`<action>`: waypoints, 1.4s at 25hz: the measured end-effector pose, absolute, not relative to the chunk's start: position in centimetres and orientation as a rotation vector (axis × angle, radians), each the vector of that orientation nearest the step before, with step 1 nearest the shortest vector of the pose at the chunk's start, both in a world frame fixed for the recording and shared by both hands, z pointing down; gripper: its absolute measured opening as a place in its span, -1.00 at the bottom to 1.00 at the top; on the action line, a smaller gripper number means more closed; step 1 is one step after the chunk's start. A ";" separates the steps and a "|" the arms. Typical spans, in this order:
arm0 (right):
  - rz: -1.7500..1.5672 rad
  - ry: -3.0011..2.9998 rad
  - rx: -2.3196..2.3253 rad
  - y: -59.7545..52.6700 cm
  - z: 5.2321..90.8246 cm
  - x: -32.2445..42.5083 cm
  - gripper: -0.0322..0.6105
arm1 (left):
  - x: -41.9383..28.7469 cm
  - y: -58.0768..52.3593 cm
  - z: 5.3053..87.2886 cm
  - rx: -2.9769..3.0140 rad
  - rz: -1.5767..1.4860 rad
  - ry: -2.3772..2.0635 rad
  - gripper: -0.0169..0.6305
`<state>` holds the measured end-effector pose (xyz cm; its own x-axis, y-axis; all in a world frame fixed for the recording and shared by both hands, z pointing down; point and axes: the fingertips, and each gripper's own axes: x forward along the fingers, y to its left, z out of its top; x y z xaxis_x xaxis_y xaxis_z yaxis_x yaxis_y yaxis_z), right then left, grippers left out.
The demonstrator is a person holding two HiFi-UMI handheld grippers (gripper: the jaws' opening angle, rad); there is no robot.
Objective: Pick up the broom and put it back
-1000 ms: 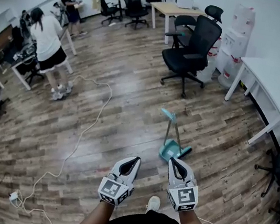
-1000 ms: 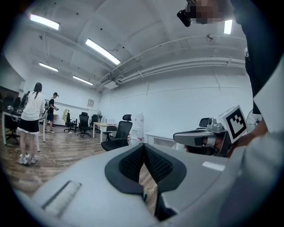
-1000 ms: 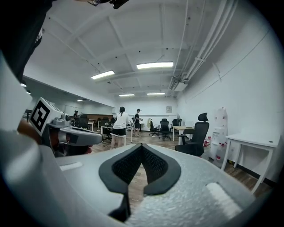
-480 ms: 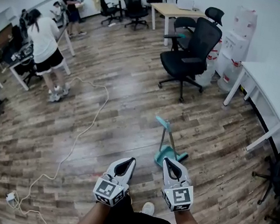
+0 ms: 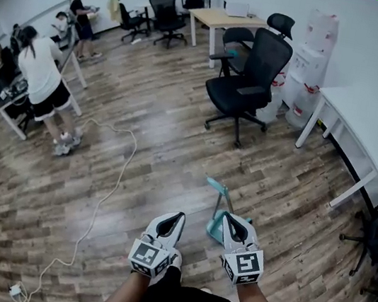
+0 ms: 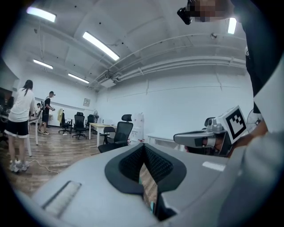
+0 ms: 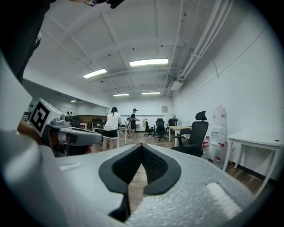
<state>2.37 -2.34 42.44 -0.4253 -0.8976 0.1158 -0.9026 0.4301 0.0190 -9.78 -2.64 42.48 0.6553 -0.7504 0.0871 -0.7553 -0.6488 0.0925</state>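
Note:
A teal broom with its dustpan (image 5: 218, 203) stands upright on the wood floor in the head view, its handle top up and to the left of the pan. My right gripper (image 5: 229, 217) is shut and empty, its tips just in front of the pan and covering part of it. My left gripper (image 5: 179, 215) is also shut with nothing held, a short way left of the broom. In the left gripper view the jaws (image 6: 143, 145) meet at the tip, and the right gripper view shows its jaws (image 7: 142, 144) closed too. Both grippers point level across the room.
A black office chair (image 5: 248, 78) stands beyond the broom. A white table (image 5: 365, 126) and a water dispenser (image 5: 312, 60) line the right wall, with another dark chair (image 5: 377, 228) at the right edge. A pale cable (image 5: 109, 176) snakes over the floor at left, near people (image 5: 39, 79) by the desks.
Both grippers and the camera have moved forward across the floor. The broom now lies closer to the right gripper's tips. Both pairs of jaws stayed shut.

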 end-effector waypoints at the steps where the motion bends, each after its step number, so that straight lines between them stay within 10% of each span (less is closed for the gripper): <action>1: 0.063 -2.557 1.631 -3.4 42.2 2.1 -0.89 | -10.1 -3.7 41.9 2.746 0.051 -1.243 -0.90; 35: 0.138 -2.209 1.838 -12.9 47.5 5.2 -0.89 | -8.2 -17.4 48.0 2.880 0.192 -0.850 -0.90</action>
